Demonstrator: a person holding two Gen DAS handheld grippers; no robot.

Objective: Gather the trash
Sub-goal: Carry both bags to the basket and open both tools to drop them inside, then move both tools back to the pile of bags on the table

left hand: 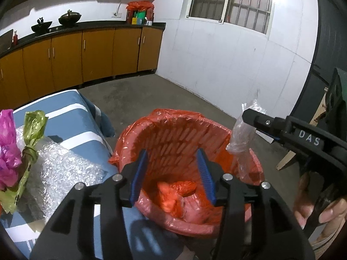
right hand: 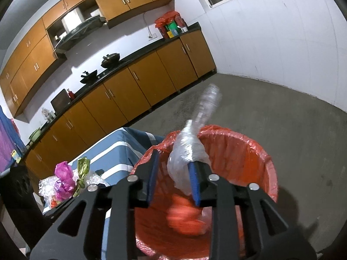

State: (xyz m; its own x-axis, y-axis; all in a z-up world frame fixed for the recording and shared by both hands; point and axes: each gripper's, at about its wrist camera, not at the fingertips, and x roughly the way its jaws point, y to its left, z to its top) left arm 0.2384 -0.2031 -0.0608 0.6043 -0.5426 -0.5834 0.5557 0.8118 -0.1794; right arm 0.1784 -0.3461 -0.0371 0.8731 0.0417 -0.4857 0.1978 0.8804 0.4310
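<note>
The left gripper (left hand: 172,174) hangs over the bin (left hand: 216,127), its blue fingers (left hand: 138,175) spread apart with nothing between them. Straight beyond those fingers lies the red-lined hollow of the bin, and at the bottom sits a crumpled red bag (left hand: 175,191).

The right gripper (right hand: 173,178) is above the same bin (right hand: 256,149), fingers parted. A clear plastic bag (right hand: 186,153) hangs against the inner face of its right finger (right hand: 194,184) and drapes down toward the bin's mouth, with a twisted tail sticking up beyond the fingertips. The other finger stands clear of it, so the bag is not pinched. From the left wrist view the same bag (left hand: 240,134) dangles off the tip of the right gripper (left hand: 251,117), just over the bin's far right rim, and the person's hand (left hand: 321,205) is wrapped on the handle.

To the left of the left fingers, a striped blue surface (left hand: 71,112) touches the bin's side. On it lie bubble wrap (left hand: 63,162), a green bag (left hand: 32,134) and a pink bag (left hand: 8,147), bunched together.
</note>
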